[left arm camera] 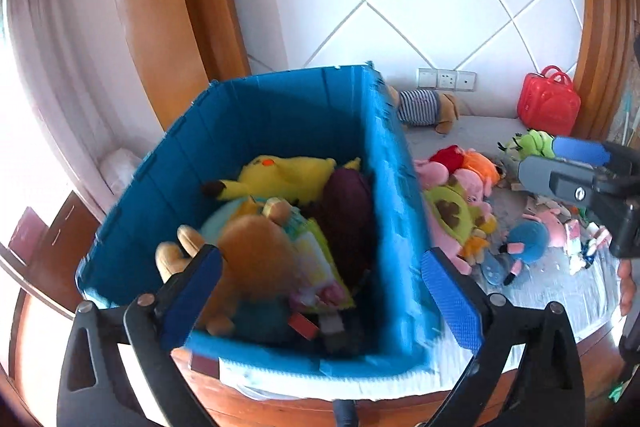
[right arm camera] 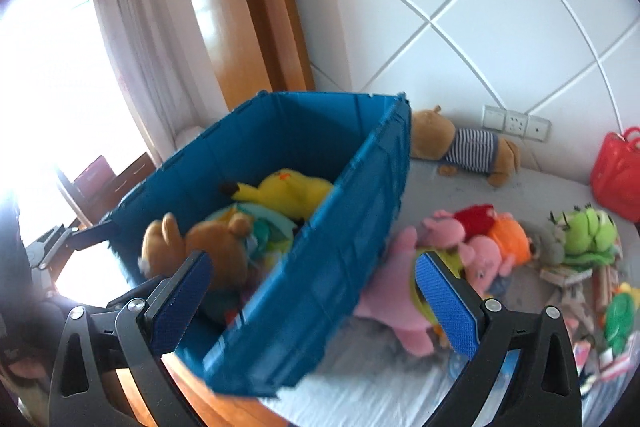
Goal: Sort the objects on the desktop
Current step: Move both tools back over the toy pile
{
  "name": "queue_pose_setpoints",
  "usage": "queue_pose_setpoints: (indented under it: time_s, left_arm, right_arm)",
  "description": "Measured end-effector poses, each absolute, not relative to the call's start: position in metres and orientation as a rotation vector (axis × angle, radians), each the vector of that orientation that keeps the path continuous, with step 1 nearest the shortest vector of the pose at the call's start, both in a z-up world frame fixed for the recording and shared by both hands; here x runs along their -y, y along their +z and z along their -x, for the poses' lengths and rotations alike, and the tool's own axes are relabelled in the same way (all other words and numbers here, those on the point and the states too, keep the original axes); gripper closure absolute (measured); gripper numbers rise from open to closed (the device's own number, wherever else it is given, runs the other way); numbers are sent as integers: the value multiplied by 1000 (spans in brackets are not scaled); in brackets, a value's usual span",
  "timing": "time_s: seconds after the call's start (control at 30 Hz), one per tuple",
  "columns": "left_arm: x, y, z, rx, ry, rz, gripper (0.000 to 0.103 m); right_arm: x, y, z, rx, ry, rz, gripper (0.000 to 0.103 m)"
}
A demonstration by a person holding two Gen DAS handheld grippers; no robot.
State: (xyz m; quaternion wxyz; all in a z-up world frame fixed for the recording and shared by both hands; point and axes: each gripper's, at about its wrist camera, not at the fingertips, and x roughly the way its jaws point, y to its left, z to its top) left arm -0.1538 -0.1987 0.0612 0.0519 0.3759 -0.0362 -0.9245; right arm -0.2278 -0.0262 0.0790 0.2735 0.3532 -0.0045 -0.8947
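A blue plastic bin (left arm camera: 400, 211) stands on a grey-covered surface and holds a yellow plush (left arm camera: 280, 175), a brown bear plush (left arm camera: 256, 251), a dark purple plush (left arm camera: 348, 203) and a soft picture book (left arm camera: 320, 267). My left gripper (left arm camera: 322, 297) hovers open over the bin's near end, nothing between its blue pads. My right gripper (right arm camera: 314, 303) is open too, straddling the bin's right wall (right arm camera: 320, 267); in the left wrist view the right gripper (left arm camera: 540, 159) hangs above the toy pile. Right of the bin lie pink pig plushes (right arm camera: 480, 255), an orange plush (right arm camera: 510, 239) and a green frog plush (right arm camera: 588, 235).
A brown plush dog in a striped shirt (right arm camera: 464, 147) lies against the tiled wall under the sockets (right arm camera: 516, 123). A red case (left arm camera: 548, 103) stands at the back right. Small toys and cards (left arm camera: 580, 239) litter the right side. The wooden edge (left arm camera: 280, 403) runs below the bin.
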Motion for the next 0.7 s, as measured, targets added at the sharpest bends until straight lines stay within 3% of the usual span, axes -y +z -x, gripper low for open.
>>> queue_pose_setpoints:
  time_s: [0.2,0.7]
  left_arm:
    - [142,49,119,73,-2828,-1144,2]
    - [53,4,136,87,-2882,-1174,0]
  right_arm:
    - [-36,58,192,35,-2439,-960,1]
    - [-155,3,175,134,-2610,-1037,1]
